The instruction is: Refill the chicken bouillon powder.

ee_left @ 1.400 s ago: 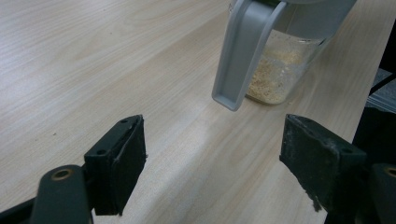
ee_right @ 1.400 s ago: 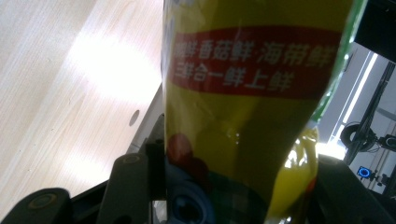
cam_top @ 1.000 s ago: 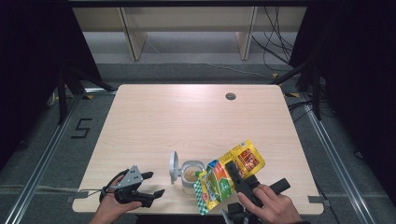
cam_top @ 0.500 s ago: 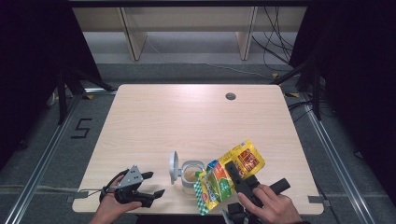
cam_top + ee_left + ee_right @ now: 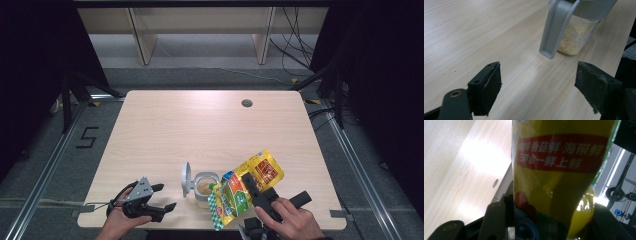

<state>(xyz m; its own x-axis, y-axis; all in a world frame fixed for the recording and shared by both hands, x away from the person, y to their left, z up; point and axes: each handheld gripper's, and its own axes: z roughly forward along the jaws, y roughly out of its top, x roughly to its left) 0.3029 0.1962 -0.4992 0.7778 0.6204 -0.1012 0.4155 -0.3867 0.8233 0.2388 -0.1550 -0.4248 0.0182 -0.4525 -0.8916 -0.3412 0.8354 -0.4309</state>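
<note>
A yellow and green seasoning pouch hangs tilted over a small clear jar, its lower end above the jar's mouth. My right gripper is shut on the pouch, and its jaws have just squeezed in a little further with the pouch between them. The jar holds pale granules, and its grey flip lid stands up on the left side. My left gripper rests low at the table's front left, open. Its jaws point at the jar with nothing between them.
The light wooden table has a round cable hole at the back right. The jar and both hands sit close to the front edge. Shelf legs and cables lie on the floor beyond the table.
</note>
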